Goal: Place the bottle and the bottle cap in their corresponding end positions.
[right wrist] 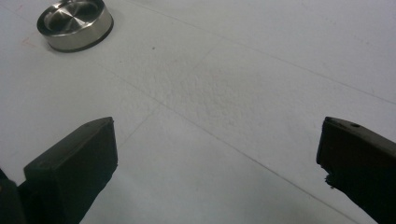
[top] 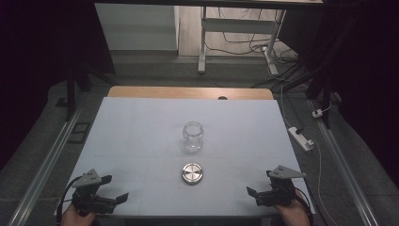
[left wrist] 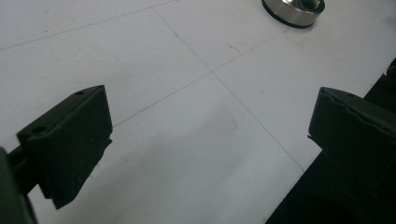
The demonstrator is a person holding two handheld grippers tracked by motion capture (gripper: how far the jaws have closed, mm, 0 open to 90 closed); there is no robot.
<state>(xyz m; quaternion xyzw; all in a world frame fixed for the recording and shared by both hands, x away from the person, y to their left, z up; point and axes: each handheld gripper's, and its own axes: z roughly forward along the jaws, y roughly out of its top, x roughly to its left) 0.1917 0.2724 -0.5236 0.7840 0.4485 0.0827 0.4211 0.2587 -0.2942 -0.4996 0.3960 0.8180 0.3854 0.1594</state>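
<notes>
A clear glass jar (top: 193, 136) stands upright without a lid at the middle of the white table (top: 141, 127). Nearer the front lies a round silver metal lid (top: 192, 173), also seen in the left gripper view (left wrist: 293, 11) and the right gripper view (right wrist: 75, 24). My left gripper (top: 116, 188) rests at the front left corner, open and empty, jaws wide apart over bare table (left wrist: 210, 121). At the front right, my right gripper (top: 258, 184) is open too, with nothing between its jaws (right wrist: 217, 149). Both point inward toward the lid.
The table's wooden far edge (top: 188, 92) has a small hole. Beyond it stand a white desk frame (top: 203, 42) and loose cables on the floor. A white power strip (top: 301, 138) lies on the floor at the right. Metal rails (top: 47, 165) run along both sides.
</notes>
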